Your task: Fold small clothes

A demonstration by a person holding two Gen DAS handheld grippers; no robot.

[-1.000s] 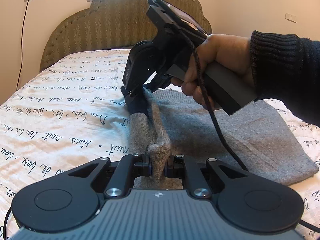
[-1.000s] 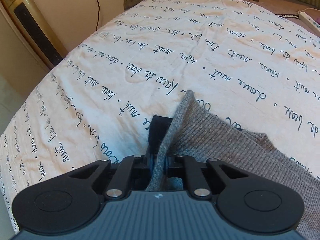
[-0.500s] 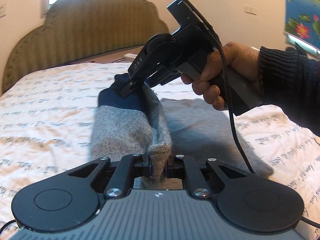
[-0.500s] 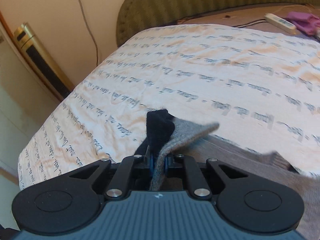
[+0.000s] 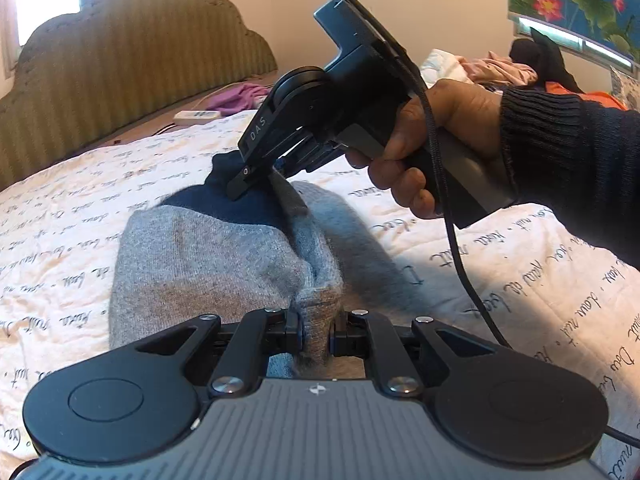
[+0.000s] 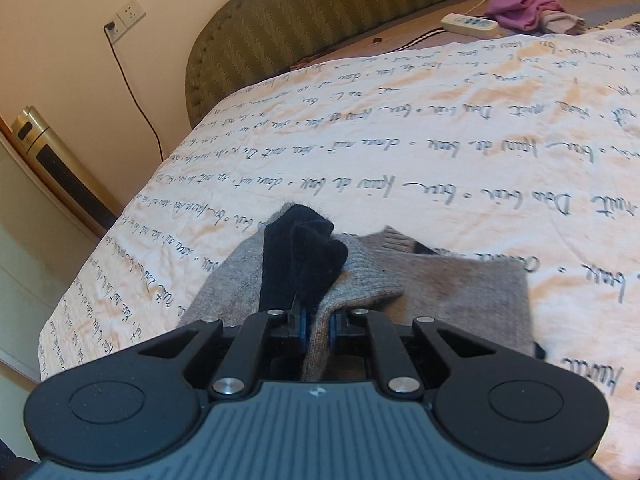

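Note:
A small grey knit garment (image 5: 208, 264) with a dark navy band (image 5: 240, 204) lies partly lifted over the bed. My left gripper (image 5: 316, 334) is shut on a bunched grey edge at the near side. My right gripper (image 5: 260, 180), held by a hand in a black sleeve, is shut on the garment's far end where grey meets navy. In the right wrist view the gripper (image 6: 316, 330) pinches grey cloth, the navy band (image 6: 300, 260) bulging just ahead, and the folded grey garment (image 6: 460, 292) spreads to the right on the bed.
The bed has a cream cover with script lettering (image 6: 400, 160) and a padded olive headboard (image 5: 132, 64). A white power strip (image 6: 470, 24) and purple cloth (image 6: 524, 8) lie by the headboard. Piled clothes (image 5: 500, 66) sit far right. A gold appliance (image 6: 52, 160) stands beside the bed.
Both grippers have carried the held edge of the garment sideways across the bed, folding it over the rest. The navy band now shows on top, and the views have swung toward the headboard's right side.

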